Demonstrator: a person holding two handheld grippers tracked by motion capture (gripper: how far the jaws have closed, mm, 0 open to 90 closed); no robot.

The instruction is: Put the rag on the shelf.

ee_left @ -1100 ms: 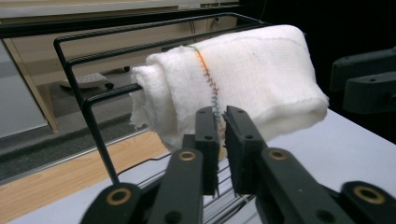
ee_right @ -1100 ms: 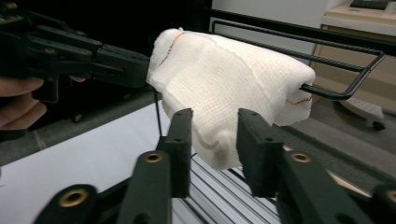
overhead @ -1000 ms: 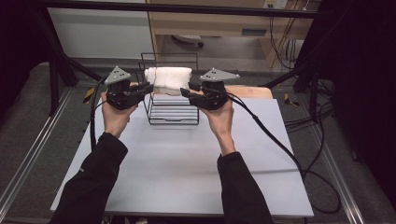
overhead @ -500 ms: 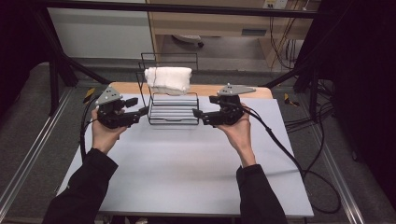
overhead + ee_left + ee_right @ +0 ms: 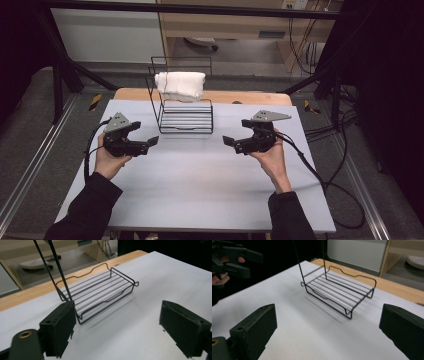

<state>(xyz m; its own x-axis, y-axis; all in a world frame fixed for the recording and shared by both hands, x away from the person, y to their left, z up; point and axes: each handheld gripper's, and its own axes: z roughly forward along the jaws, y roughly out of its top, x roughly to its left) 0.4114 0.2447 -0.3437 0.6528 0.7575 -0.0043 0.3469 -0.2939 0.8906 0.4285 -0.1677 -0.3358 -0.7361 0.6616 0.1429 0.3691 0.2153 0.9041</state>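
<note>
— What are the fingers doing on your end?

— I'm seeing both pairs standing wide with nothing between them. The left gripper (image 5: 146,144) has just been opening, and its fingers (image 5: 58,327) are framing bare worktop (image 5: 200,190) in the left gripper view. The right gripper (image 5: 231,143) has just been opening too, fingers (image 5: 254,330) spread far apart in the right gripper view, and nothing is gripped there either.

— And further out?

— In the high view I'm holding the left gripper in my left hand (image 5: 111,159) and the right one in my right hand (image 5: 272,157), both hovering low over the worktop, well apart, tips pointing toward each other. The black wire rack (image 5: 186,117) is standing between them, a little farther back, near the worktop's far edge.

— The cloth?

— The white folded cloth (image 5: 180,85) is resting up on the rack's upper level, above the slatted lower shelf (image 5: 100,292). Neither gripper is touching the rack or the cloth. In the right gripper view I'm also catching the left gripper off at the top left corner.
</note>
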